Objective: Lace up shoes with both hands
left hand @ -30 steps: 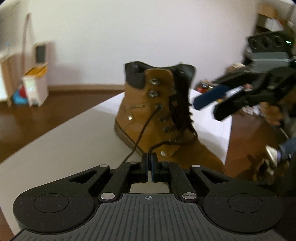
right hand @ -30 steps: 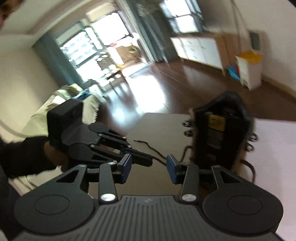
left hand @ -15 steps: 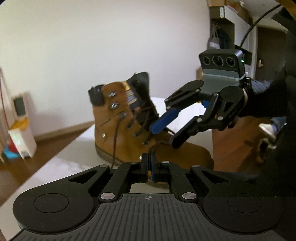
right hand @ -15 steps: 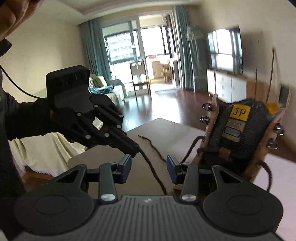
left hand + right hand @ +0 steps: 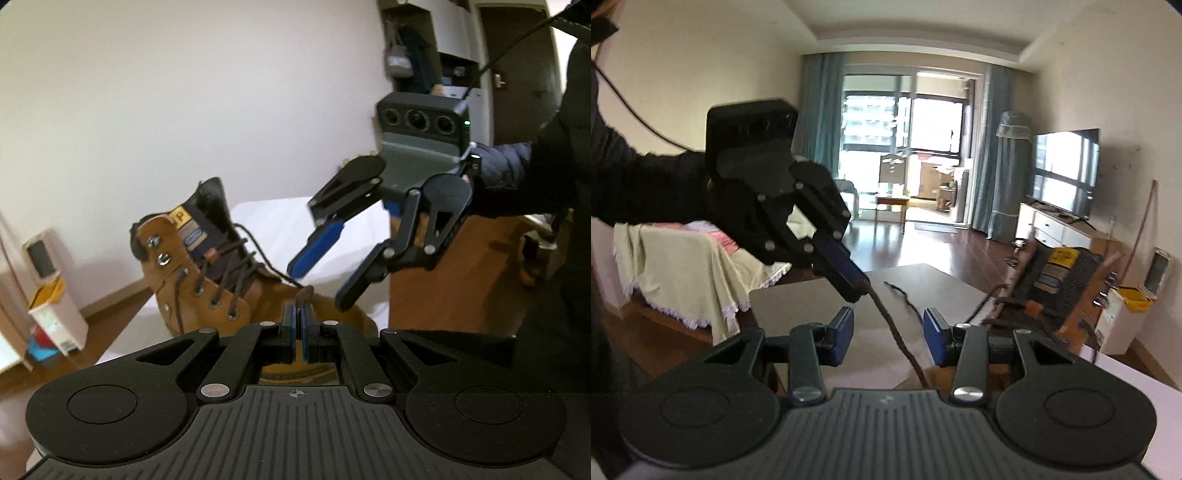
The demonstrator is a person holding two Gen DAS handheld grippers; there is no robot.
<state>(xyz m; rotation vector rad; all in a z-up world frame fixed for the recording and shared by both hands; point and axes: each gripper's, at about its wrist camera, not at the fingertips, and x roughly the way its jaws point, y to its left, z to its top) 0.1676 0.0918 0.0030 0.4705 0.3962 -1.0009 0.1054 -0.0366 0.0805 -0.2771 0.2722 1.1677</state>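
A tan boot [image 5: 207, 266] with dark brown laces stands on the table, and in the right wrist view the boot [image 5: 1060, 291] is seen from its tongue side. My left gripper [image 5: 297, 321] is shut on one lace [image 5: 304, 295], whose end pokes up above the pads. From the left gripper [image 5: 858, 290] this lace [image 5: 897, 336] runs taut down between the blue pads of my right gripper [image 5: 888, 338]. Those jaws are closing, and the pads do not touch the lace. The right gripper [image 5: 318, 287] hovers just above and right of the left one. The other lace end [image 5: 899, 293] lies on the table.
The table [image 5: 798, 306] ends just past the boot, with wood floor beyond. A white bin with a yellow lid [image 5: 51, 295] stands by the wall. A cloth-covered sofa [image 5: 683, 258] lies left, a TV on a cabinet [image 5: 1063, 195] right. A dark sleeve [image 5: 517, 177] holds the right gripper.
Both wrists have rolled upright. The right gripper came down close to the left one, and the held lace now runs between its jaws. The boot shifted left in the left view.
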